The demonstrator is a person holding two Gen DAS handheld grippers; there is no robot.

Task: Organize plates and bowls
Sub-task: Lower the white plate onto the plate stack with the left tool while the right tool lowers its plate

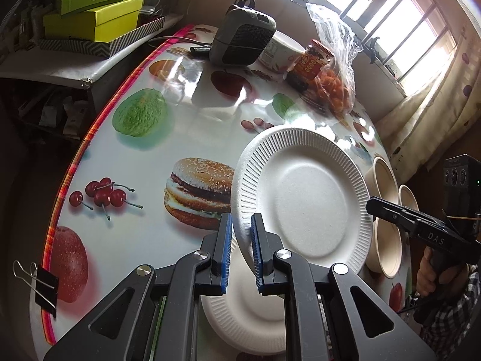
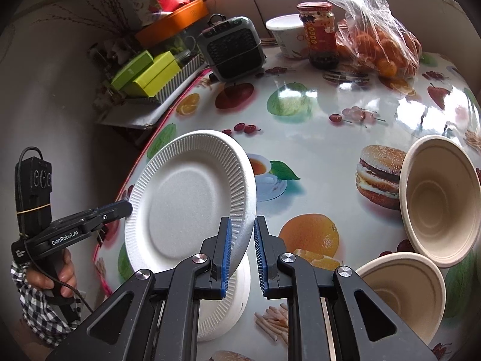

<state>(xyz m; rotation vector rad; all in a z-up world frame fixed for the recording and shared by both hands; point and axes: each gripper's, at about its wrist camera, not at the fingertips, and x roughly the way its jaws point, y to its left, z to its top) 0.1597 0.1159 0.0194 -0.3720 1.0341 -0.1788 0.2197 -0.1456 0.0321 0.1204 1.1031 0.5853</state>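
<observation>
A white ribbed paper plate (image 1: 303, 198) is held tilted above the table between both grippers; it shows in the right wrist view too (image 2: 192, 192). My left gripper (image 1: 241, 225) has its rim between the blue pads. My right gripper (image 2: 243, 228) holds the opposite rim, with a gap on its right side. A second white plate (image 1: 249, 316) lies flat on the table under it, also seen from the right (image 2: 228, 294). Two beige bowls (image 2: 442, 198) (image 2: 402, 294) rest on the table to the right.
The fruit-print table (image 2: 315, 114) carries a small grey heater (image 2: 234, 48), a white cup (image 2: 288, 36), a red-labelled jar (image 2: 320, 34) and a bag of oranges (image 2: 378, 45) at the back. A binder clip (image 1: 39, 282) grips the table's left edge.
</observation>
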